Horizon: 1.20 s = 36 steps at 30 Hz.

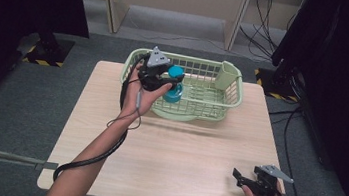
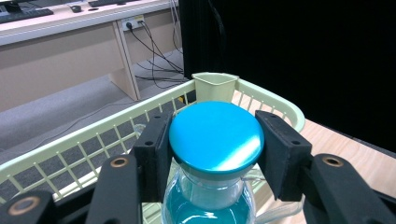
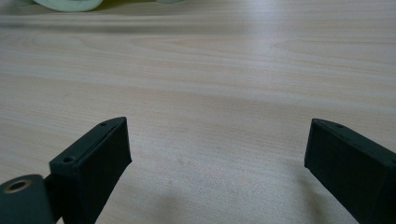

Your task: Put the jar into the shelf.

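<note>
A clear bottle with a blue lid stands upright inside the pale green basket. My left gripper reaches over the basket's left end, and its jaws are shut on the blue lid from both sides; the left gripper view has the bottle's neck and blue contents below the lid. My right gripper rests low near the table's front right corner, open, with bare wood between its fingertips.
A small green cup compartment hangs at the basket's far right corner. The wooden table spreads wide between the basket and the front edge. Dark screens stand left and right, and cables run on the floor behind.
</note>
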Each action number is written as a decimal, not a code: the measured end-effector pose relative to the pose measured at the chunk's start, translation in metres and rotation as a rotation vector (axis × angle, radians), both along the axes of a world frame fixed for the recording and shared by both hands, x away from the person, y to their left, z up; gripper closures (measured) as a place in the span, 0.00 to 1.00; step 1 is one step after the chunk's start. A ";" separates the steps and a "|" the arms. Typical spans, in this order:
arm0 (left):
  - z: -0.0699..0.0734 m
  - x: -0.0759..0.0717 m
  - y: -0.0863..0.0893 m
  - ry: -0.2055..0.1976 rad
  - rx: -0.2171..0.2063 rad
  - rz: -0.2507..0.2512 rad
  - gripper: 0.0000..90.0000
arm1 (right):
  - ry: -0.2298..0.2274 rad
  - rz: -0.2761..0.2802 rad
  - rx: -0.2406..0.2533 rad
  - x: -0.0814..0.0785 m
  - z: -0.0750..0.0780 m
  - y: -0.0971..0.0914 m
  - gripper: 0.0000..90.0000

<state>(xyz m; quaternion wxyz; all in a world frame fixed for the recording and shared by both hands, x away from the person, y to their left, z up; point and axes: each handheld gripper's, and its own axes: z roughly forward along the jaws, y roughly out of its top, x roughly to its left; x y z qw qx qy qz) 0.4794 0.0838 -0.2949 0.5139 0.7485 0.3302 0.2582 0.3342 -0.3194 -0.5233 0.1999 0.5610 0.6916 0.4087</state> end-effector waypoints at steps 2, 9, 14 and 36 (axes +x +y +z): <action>0.001 0.004 -0.002 0.003 -0.001 0.008 0.54 | 0.000 0.000 0.001 0.000 0.000 0.000 0.08; 0.002 0.019 -0.006 0.008 -0.003 0.035 0.54 | 0.000 0.001 0.002 0.000 0.000 0.000 0.08; 0.002 0.030 -0.008 0.014 0.009 0.057 0.54 | 0.000 0.002 0.001 0.000 0.000 0.000 0.08; -0.018 0.085 -0.021 0.112 0.054 0.114 0.54 | 0.001 0.002 0.012 0.000 0.000 -0.001 0.08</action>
